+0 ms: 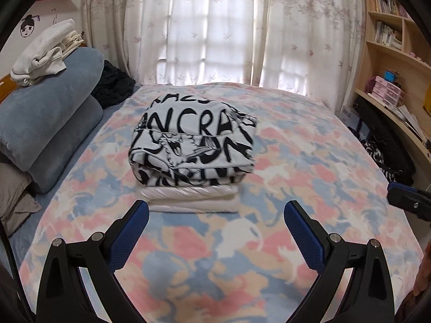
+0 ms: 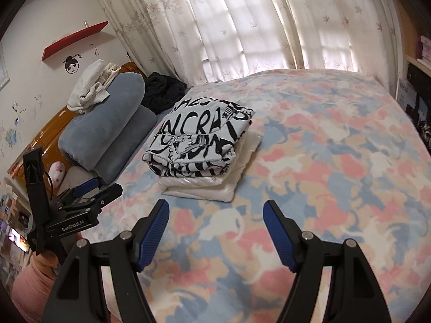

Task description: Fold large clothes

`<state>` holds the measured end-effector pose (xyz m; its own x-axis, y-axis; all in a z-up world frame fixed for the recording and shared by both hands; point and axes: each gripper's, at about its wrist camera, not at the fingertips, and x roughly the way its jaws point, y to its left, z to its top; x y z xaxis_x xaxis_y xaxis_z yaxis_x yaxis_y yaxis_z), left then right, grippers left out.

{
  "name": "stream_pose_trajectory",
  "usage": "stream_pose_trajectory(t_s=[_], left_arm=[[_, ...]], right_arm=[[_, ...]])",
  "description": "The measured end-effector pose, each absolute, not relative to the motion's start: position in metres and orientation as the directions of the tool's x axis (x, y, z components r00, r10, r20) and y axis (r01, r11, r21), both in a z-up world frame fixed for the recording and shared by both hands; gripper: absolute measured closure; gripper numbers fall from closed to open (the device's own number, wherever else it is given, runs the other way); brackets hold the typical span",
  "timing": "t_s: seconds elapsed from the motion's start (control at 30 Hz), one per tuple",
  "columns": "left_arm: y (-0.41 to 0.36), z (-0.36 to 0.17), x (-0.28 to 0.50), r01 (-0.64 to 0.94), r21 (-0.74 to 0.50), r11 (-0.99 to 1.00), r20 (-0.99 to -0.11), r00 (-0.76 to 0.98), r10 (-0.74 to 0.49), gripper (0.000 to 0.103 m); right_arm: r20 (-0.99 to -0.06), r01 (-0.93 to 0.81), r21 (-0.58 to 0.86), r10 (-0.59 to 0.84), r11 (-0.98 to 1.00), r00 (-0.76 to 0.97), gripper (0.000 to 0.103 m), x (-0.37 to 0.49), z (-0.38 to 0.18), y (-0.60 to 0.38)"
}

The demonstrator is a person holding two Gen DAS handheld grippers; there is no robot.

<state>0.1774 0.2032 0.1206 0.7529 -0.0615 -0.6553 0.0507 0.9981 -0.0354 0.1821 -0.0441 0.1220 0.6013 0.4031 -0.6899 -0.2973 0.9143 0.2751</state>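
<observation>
Folded printed garment (image 1: 192, 145) lies beyond left claw (image 1: 216, 215) and right claw (image 2: 215, 212), both apart, empty.

left tool (image 1: 216, 211) agape, right tool (image 2: 215, 211) agape, seemingly empty

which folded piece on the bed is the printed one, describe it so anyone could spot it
On the bed's pastel blanket sits a small stack of folded clothes. The printed garment is the top layer, resting on a plain white folded piece. Only it carries bold black lettering on white.
</observation>
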Motion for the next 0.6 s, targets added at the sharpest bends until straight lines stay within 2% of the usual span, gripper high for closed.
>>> stream_pose_trajectory(t_s=[0.2,0.4,0.6], left_arm=[[0.174,0.115,0.152,0.077,-0.036,0.996,-0.65,0.756,-0.082,0.003],[0.142,0.094,0.133,0.087,0.029,0.996,-0.672,0.739,-0.045,0.002],[0.123,0.061,0.107,0.068,0.012,0.998,-0.689,0.723,-0.041,0.002]], right_arm=[[-0.701,-0.274,0.247,0.367,0.929,0.612,0.031,0.158,0.107,-0.063],[-0.709,-0.232,0.236,0.33,0.944,0.623,0.03,0.136,0.087,-0.082],[-0.713,-0.181,0.216,0.282,0.96,0.642,0.024,0.109,0.062,-0.094]])
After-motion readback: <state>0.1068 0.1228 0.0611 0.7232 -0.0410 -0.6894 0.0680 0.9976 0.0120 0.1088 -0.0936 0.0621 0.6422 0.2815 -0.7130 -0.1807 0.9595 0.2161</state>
